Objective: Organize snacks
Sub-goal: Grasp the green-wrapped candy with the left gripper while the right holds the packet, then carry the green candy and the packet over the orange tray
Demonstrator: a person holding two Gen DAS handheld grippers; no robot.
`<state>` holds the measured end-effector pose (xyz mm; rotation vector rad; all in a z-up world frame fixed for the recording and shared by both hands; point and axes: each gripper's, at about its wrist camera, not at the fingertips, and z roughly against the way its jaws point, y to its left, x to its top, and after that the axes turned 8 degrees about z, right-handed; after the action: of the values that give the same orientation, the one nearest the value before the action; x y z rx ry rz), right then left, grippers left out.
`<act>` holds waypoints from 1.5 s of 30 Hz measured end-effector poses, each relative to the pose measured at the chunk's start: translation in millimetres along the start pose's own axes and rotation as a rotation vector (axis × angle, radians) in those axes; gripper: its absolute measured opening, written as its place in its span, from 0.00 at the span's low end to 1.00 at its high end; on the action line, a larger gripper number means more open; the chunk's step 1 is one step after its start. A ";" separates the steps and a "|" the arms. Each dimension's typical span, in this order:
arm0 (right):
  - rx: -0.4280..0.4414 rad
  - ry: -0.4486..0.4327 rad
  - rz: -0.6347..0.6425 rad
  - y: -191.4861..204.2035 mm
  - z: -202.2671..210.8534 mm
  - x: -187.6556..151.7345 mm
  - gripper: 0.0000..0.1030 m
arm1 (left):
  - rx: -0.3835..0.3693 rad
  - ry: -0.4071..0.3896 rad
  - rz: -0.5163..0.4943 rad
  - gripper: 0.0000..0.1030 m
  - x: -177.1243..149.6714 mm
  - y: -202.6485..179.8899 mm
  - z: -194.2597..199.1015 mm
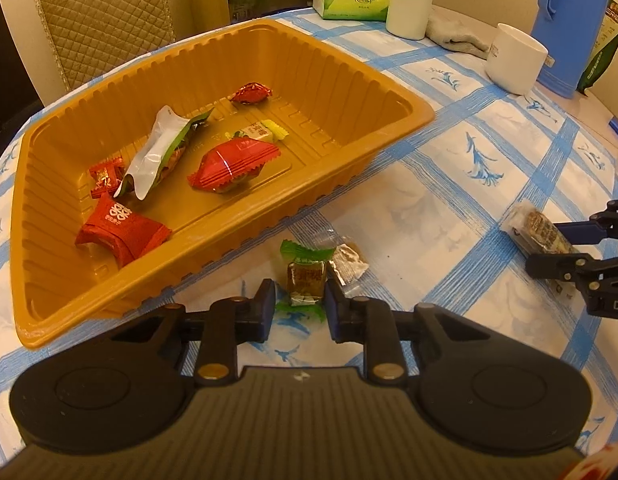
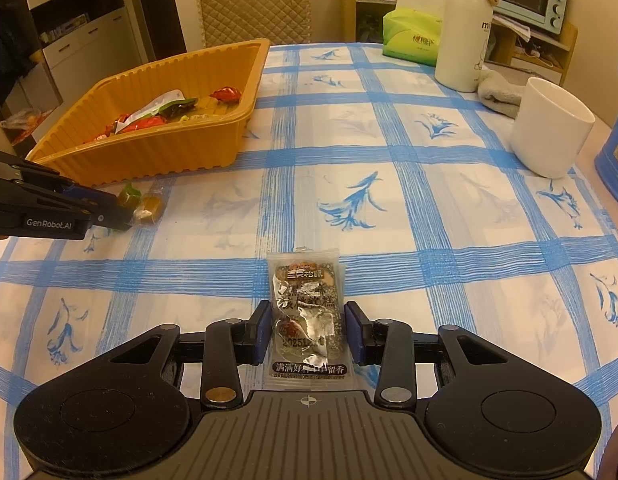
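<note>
We see a blue-checked table [image 2: 389,208]; orange tray [image 2: 157,152] upper left, white cup [image 2: 549,132] right, snack packet [image 2: 305,312] bottom centre.

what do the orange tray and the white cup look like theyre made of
Orange tray: looks like thin moulded plastic, semi-glossy; its walls are ribbed and catch soft highlights.
White cup: probably glazed ceramic, smooth and evenly white with a thick rim, though plastic can't be ruled out.

Warm dim indoor light, soft shadows, wrapper glare — fisheye-bent, dark corners
</note>
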<state>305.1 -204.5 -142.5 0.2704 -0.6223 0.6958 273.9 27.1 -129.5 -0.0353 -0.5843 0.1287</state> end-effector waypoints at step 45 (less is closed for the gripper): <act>0.252 -0.185 -0.043 28.9 22.7 121.5 0.37 | 0.053 -0.229 0.190 0.22 26.4 52.7 110.1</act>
<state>348.3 -130.4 -48.9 0.5853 -0.7033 0.7132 229.0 82.5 -27.0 -0.0247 -0.8055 0.3364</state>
